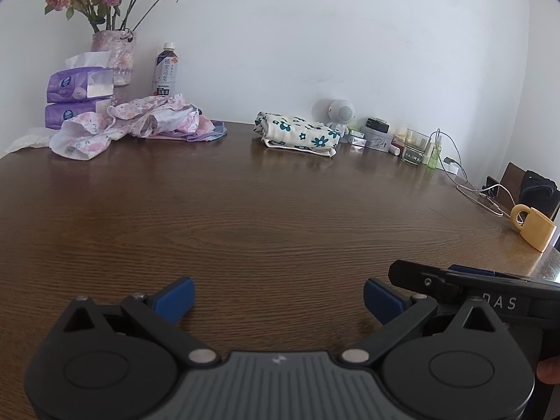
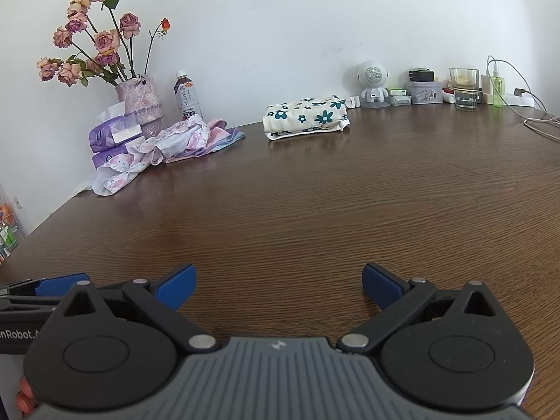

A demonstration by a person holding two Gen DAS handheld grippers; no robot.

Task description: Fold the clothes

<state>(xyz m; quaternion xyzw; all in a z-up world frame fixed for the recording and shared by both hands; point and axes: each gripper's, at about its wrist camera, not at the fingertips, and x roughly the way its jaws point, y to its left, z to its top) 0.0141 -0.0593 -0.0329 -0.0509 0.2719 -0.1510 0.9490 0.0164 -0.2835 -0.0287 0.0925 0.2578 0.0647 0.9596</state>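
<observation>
1. Left hand-held gripper (image 1: 278, 299): fingers spread apart, empty, low over bare bench (image 1: 266, 217).
2. Right hand-held gripper (image 2: 278, 288): same, apart and empty.
3. Crumpled pink floral clothes (image 2: 168, 147) far-left by the vase (image 2: 141, 103); folded blue-flower garment (image 2: 306, 117) at back centre.

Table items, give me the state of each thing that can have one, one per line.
Left hand-held gripper: open, empty.
Right hand-held gripper: open, empty.
Flowered cream cloth: folded, lying flat.
Pink floral clothes: unfolded, crumpled in a heap.
Tea bottle: upright, capped.
Tissue pack: opened, a tissue sticking out.
Yellow mug: tipped on its side.
</observation>
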